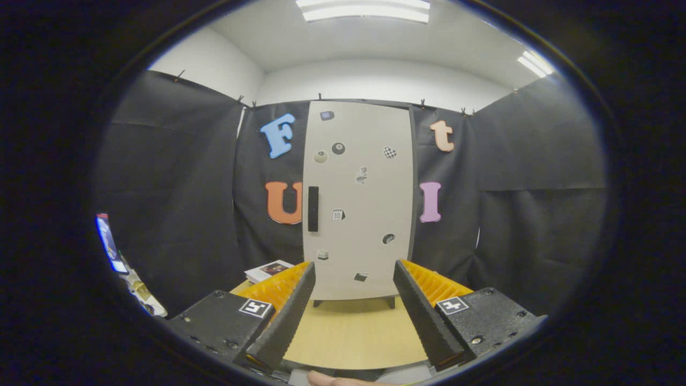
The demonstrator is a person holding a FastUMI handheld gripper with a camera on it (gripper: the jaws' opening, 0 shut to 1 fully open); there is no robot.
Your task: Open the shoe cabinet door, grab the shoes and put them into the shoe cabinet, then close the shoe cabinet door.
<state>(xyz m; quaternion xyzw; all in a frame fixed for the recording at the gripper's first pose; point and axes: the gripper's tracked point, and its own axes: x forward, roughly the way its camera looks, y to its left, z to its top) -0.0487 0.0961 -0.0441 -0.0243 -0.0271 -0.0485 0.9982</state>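
The gripper [354, 279] has its fingers spread apart with nothing between them, and it hangs above a light wooden table [353, 332]. Beyond the fingers, at the far side of the table, the cabinet [358, 198] stands upright on short legs, its door closed, with a dark handle [313, 209] near the left edge of the door and some small stickers on it. A booklet [268, 269] lies on the table to the left of the cabinet, just behind the left finger
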